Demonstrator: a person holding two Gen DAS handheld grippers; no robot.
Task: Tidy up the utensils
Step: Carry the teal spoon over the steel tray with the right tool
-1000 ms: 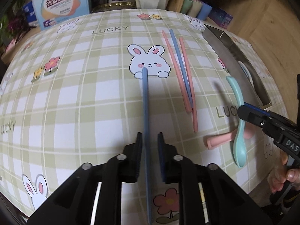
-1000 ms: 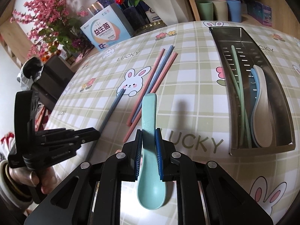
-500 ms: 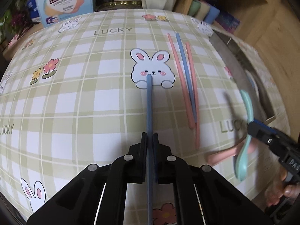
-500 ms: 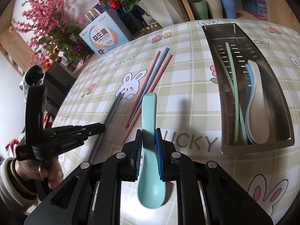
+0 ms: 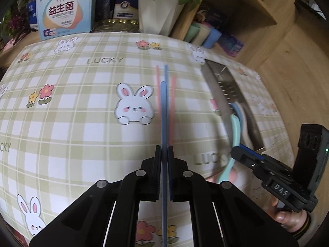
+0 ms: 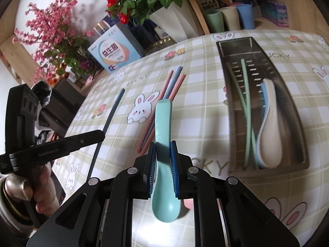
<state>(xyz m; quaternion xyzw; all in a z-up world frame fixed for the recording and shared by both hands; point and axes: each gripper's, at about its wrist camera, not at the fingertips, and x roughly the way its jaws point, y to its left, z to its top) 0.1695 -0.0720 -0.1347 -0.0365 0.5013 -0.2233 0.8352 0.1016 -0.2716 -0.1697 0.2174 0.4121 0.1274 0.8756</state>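
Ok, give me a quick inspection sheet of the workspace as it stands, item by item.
Surface: checked bunny tablecloth, printed LUCKY, flat.
Job's things: metal tray holds green chopsticks, a blue spoon and a cream spoon. Two pink and one blue chopstick lie together on the cloth. A pink spoon lies near the front edge, mostly hidden.
Clutter: nothing seen on the cloth.
Grippers: left claw shut on a dark blue chopstick, lifted; right claw shut on the teal spoon.
Cables: nothing seen.
Surroundings: boxes, flower pots and three cups behind the table.
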